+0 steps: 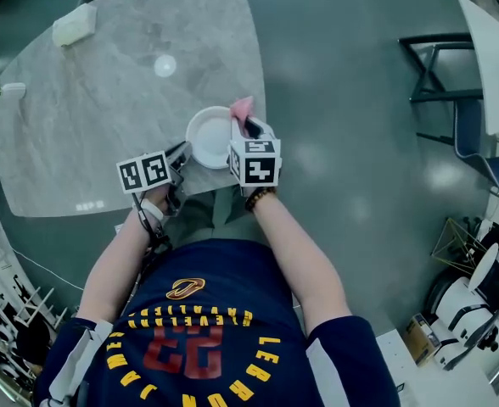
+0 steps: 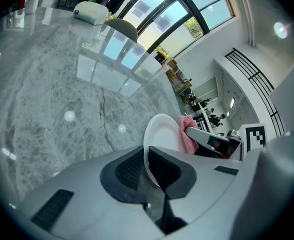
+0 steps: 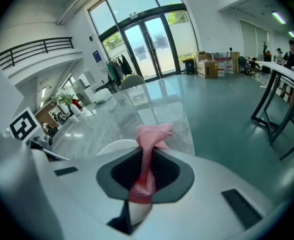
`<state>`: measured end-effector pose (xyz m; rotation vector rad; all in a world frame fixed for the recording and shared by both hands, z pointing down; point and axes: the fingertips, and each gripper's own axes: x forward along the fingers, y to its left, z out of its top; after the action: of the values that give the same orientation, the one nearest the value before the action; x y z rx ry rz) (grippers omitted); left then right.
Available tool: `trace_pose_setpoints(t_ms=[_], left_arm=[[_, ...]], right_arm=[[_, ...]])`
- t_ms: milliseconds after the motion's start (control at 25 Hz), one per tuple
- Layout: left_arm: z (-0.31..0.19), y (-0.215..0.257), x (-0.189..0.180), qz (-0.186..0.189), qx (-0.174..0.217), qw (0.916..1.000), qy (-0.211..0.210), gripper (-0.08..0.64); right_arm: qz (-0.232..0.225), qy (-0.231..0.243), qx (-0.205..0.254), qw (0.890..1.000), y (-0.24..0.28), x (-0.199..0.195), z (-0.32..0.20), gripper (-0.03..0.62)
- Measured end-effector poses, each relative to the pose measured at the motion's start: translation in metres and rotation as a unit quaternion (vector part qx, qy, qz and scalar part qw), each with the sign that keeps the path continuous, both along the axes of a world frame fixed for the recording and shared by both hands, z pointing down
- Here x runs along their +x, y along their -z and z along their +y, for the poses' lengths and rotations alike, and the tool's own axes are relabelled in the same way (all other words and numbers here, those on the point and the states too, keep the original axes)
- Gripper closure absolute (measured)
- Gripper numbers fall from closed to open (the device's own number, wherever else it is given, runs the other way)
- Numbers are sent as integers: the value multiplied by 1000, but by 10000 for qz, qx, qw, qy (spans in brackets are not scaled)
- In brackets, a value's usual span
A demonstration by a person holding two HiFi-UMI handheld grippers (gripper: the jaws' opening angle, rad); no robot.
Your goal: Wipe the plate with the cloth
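Observation:
A white plate (image 1: 209,136) is held on edge over the marble table's near edge, with my left gripper (image 1: 179,155) shut on its rim. In the left gripper view the plate (image 2: 161,139) stands upright between the jaws. My right gripper (image 1: 248,131) is shut on a pink cloth (image 1: 242,108), just right of the plate. The cloth (image 3: 148,154) sticks up from the jaws in the right gripper view, with the plate's rim (image 3: 116,146) beyond it. In the left gripper view the cloth (image 2: 187,136) lies against the plate's far side.
A white block (image 1: 74,24) and a small white item (image 1: 14,90) sit at the grey marble table's (image 1: 80,117) far left. A dark chair (image 1: 453,100) and a white table (image 1: 496,49) stand at the right on the grey floor.

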<state>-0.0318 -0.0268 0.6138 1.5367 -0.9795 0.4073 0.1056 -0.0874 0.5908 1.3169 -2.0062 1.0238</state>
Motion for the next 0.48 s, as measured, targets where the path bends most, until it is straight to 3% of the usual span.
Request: trace_pose_setpoints(t_ms=[160, 480], left_arm=[[0, 3, 4, -5, 15, 10000, 1, 526], [-2, 0, 6, 111, 51, 9999, 87, 526]], right_arm=[[-160, 75, 99, 9998, 13, -11, 3, 552], [-344, 949, 47, 9949, 14, -79, 19, 552]])
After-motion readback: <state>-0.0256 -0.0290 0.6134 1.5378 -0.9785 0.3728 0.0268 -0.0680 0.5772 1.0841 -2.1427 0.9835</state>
